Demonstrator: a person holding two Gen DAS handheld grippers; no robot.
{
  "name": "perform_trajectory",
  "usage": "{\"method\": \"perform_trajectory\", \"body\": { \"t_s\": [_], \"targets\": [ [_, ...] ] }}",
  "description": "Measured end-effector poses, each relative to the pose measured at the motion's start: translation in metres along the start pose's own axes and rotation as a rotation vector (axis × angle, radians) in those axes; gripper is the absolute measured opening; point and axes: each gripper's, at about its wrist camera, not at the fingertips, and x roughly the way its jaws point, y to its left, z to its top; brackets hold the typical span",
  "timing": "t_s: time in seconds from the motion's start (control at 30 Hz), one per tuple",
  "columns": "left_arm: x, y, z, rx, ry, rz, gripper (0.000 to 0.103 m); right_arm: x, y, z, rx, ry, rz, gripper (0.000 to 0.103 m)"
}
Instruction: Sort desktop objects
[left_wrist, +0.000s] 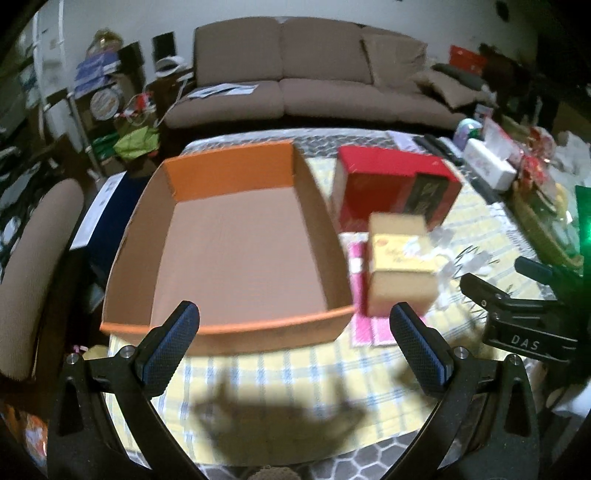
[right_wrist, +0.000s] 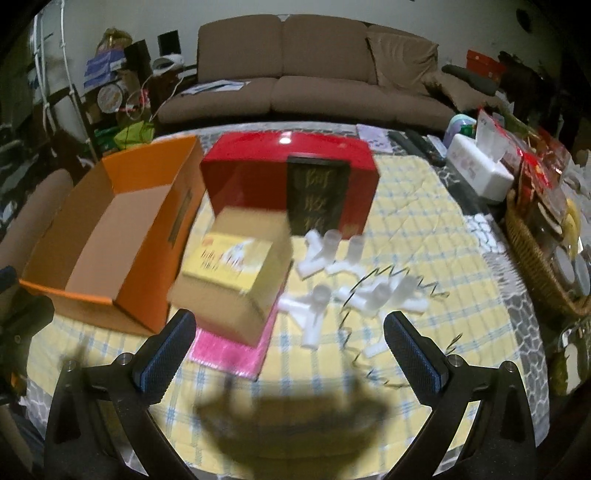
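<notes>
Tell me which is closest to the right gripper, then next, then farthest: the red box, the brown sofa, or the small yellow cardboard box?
In the right wrist view:
1. Small yellow cardboard box, ahead on the left, on something pink.
2. Red box, behind it, mid-table.
3. Brown sofa, beyond the table.

Your yellow box (right_wrist: 236, 273) is motion-blurred in both views, print unreadable, and it covers most of the pink packet (right_wrist: 229, 354) under it. White plastic connectors (right_wrist: 321, 258) and the thin wire (right_wrist: 351, 306) smear together, so you can't count pieces or tell what touches what. Right gripper (left_wrist: 524, 317) only partly seen at the left view's edge, jaws not readable there; the basket (right_wrist: 532, 258) is cut by the fisheye rim.
</notes>
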Motion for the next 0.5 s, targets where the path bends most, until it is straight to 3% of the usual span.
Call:
{"method": "perform_trajectory", "body": {
  "t_s": [0.2,0.4,0.5],
  "targets": [
    [0.016,-0.018,0.05,0.133,0.016,-0.078,0.103,-0.003,-0.036,0.033,-0.003,0.002,0.065,0.103],
    [0.044,-0.039,0.098,0.359,0.029,-0.082,0.103,-0.006,-0.06,0.078,-0.19,0.0,0.104,0.103],
    [0.06,-0.047,0.116,0.407,0.055,-0.11,0.103,-0.001,-0.068,0.09,-0.255,0.008,0.105,0.103]
  ]
}}
